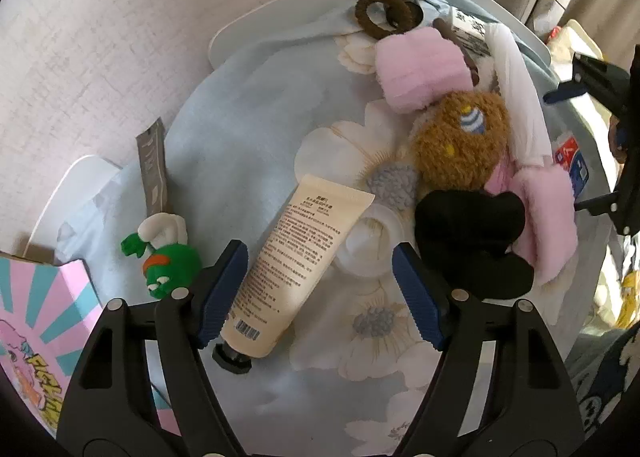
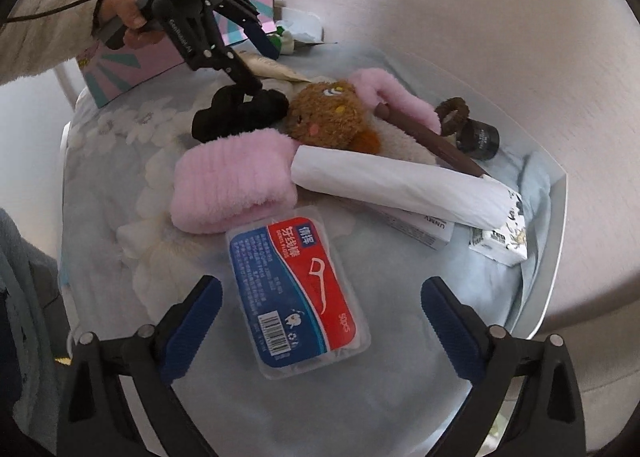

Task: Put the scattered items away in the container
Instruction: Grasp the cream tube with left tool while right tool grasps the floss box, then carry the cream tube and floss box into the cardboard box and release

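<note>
Only rightward: floss pack [image 2: 298, 293] between open jaws.

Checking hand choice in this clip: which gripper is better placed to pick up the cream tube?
Left. The left gripper hangs open directly over the cream tube, fingers either side. The right gripper brackets the floss pick pack instead.

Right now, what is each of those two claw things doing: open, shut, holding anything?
Left gripper: open, its jaws either side of the cream tube, not gripping it.
Right gripper: open, holding nothing; the floss pack lies between its jaws.
</note>
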Demonstrator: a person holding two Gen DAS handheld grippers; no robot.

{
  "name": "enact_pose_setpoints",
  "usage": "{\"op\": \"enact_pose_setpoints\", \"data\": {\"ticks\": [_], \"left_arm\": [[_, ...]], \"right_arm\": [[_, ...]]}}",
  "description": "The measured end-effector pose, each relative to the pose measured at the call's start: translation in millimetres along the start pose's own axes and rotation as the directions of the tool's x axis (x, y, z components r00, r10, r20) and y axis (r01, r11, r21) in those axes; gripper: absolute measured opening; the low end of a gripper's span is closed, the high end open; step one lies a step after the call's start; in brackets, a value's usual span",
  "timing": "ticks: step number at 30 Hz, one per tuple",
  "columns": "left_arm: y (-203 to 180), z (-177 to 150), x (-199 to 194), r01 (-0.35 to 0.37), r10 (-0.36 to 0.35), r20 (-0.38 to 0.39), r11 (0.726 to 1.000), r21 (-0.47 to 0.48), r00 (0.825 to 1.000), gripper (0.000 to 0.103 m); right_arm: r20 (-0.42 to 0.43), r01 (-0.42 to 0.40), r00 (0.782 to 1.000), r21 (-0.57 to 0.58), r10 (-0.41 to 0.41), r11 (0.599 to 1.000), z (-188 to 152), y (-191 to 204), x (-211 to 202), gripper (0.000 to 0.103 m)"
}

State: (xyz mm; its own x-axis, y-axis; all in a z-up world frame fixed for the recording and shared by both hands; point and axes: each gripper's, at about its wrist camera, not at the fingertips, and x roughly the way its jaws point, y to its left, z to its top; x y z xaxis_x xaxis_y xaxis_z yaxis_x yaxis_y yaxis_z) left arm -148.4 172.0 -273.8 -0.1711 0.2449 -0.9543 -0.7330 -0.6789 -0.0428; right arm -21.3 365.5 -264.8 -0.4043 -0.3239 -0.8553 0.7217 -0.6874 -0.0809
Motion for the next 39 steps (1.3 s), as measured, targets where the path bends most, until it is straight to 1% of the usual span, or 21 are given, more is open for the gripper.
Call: {"op": "enact_pose_setpoints", "data": {"ticks": [1,5,8,10,11,13,15,16,17,18,20,25,28,32,35,39], "left_arm": [[2,0,0,0.006,-0.006,0.0,1.0,-0.009,1.0,0.074],[7,-6,-3,0.01,-0.011,-0.006,0.999,-0.044,1.0,0.071],[9,-12,-6,0.017,-0.019,-0.022,0.997,-0.073,1.0,0.066],[10,-16,-8,0.019,-0.022,-0.033,0.996,-0.087,0.999,0.063],[11,-19,-8,0.02,-0.024,-0.041,0.995,-0.094,0.999,0.059],[14,-24,-9,0.026,-0.032,-0.051,0.993,-0.113,0.998,0.053],[19,-30,-12,0.031,-0.038,-0.045,0.988,-0.152,0.998,0.04],[22,-33,-13,0.029,-0.037,-0.043,0.984,-0.175,0.998,0.036],[25,-36,-13,0.023,-0.033,-0.045,0.981,-0.191,0.998,0.03],[28,-39,-15,0.029,-0.037,-0.032,0.977,-0.21,0.999,0.03],[32,-44,-18,0.04,-0.046,-0.017,0.97,-0.239,0.999,0.03],[39,-46,-20,-0.001,-0.003,-0.014,0.967,-0.254,1.0,0.03],[25,-58,-26,-0.011,0.01,-0.007,0.962,-0.274,1.0,0.029],[24,-71,-34,-0.025,0.027,0.004,0.954,-0.297,1.0,0.029],[23,-81,-49,-0.017,0.03,0.038,0.947,-0.32,0.999,0.029],[20,-88,-72,0.006,0.028,0.092,0.937,-0.35,0.995,0.029]], "right_arm": [[-0.001,-0.005,1.0,-0.006,0.005,1.0,0,-1,1,0.092],[-0.001,-0.033,0.999,-0.035,0.033,0.999,-1,0,6,0.083],[-0.008,-0.051,0.999,-0.056,0.05,0.997,-1,2,8,0.077],[-0.013,-0.064,0.998,-0.065,0.063,0.996,-1,3,8,0.07],[-0.014,-0.07,0.997,-0.07,0.07,0.995,-1,3,8,0.068],[-0.02,-0.087,0.996,-0.074,0.086,0.993,0,4,9,0.058],[-0.023,-0.092,0.996,-0.081,0.091,0.992,3,5,8,0.054],[-0.021,-0.094,0.995,-0.082,0.093,0.992,4,6,8,0.052],[-0.02,-0.095,0.995,-0.08,0.094,0.992,6,6,7,0.052],[-0.03,-0.08,0.997,-0.069,0.078,0.994,6,6,6,0.052],[-0.027,-0.078,0.997,-0.059,0.076,0.995,9,5,6,0.052],[-0.015,-0.073,0.997,-0.014,0.072,0.997,11,5,3,0.051],[-0.008,-0.075,0.997,0.009,0.075,0.997,10,10,2,0.05],[0.005,-0.046,0.999,0.028,0.046,0.999,10,17,0,0.05],[0.018,-0.037,0.999,0.064,0.036,0.997,10,17,-8,0.05],[0.025,0.008,1.0,0.107,-0.011,0.994,10,15,-23,0.05]]}}
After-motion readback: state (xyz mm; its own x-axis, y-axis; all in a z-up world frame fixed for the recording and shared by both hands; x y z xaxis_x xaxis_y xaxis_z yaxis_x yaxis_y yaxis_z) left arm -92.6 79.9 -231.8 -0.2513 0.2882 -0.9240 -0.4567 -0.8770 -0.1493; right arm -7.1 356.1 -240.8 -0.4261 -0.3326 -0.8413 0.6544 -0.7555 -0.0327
